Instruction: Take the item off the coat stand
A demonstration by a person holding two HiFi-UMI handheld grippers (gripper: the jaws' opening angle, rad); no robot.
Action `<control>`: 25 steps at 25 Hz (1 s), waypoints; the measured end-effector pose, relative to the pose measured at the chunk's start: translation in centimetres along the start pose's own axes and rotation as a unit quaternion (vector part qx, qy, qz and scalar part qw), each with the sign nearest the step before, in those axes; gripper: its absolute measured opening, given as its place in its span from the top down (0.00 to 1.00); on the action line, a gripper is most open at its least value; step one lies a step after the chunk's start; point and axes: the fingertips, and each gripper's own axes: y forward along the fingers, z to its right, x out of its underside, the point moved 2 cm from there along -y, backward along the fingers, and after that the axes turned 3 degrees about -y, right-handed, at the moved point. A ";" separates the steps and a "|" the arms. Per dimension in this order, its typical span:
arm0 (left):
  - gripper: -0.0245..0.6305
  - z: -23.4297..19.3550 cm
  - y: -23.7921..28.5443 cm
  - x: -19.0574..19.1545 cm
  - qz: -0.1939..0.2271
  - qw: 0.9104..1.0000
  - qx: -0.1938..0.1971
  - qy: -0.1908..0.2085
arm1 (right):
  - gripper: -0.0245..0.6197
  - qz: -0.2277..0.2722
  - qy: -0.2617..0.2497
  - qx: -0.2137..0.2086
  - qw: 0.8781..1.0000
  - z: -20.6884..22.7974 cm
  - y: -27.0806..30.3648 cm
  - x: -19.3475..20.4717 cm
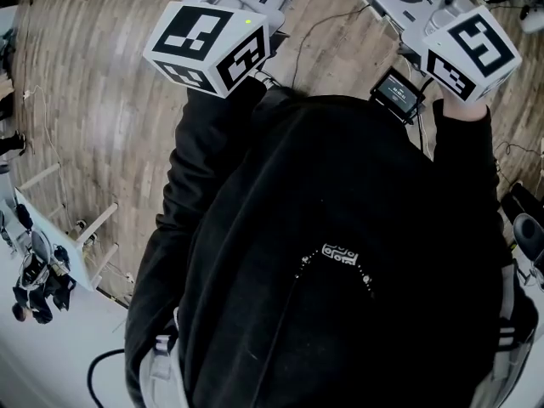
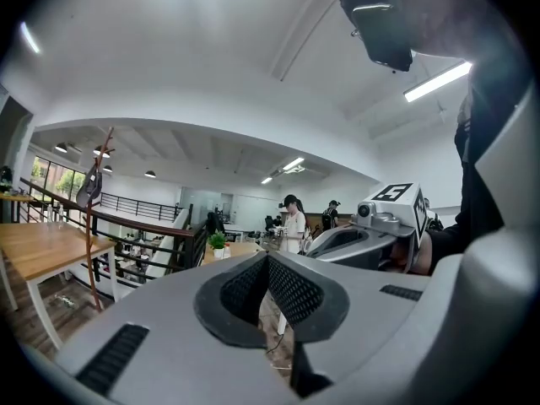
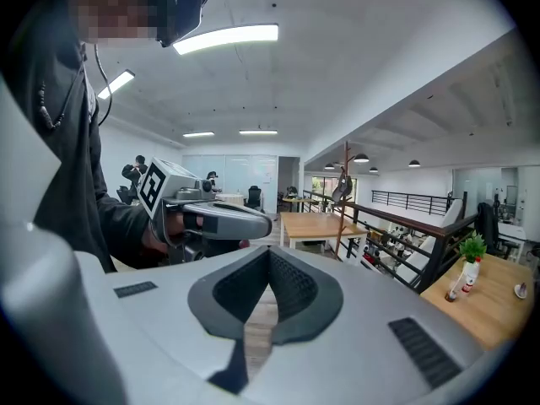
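Observation:
The coat stand [image 2: 91,226] is a thin red-brown pole far off at the left of the left gripper view, beside a wooden table. A dark item [image 2: 89,186] hangs near its top. In the right gripper view the same coat stand [image 3: 344,205] rises behind a table, with the dark item [image 3: 341,189] on it. My left gripper [image 2: 268,264] is shut with nothing between its pads. My right gripper [image 3: 270,260] is shut and empty too. Both are held up in front of the person's chest, far from the stand. In the head view only their marker cubes [image 1: 208,45] [image 1: 472,53] show.
A wooden table [image 2: 34,251] and a black railing [image 2: 143,226] stand near the coat stand. People [image 2: 293,222] stand far back by desks. Another table [image 3: 481,298] with a bottle and a plant is at the right. Cables trail over the wood floor [image 1: 102,126].

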 end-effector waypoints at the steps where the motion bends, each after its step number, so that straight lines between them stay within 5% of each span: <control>1: 0.96 -0.8 -0.2 -0.3 0.001 1.000 -0.003 -0.001 | 0.94 0.000 -0.001 0.001 1.000 0.3 0.6 -0.5; 25: 0.96 -15.9 -8.3 -2.2 0.021 0.999 -0.025 -0.033 | 0.94 -0.023 -0.016 -0.020 0.999 -1.2 16.2 -6.3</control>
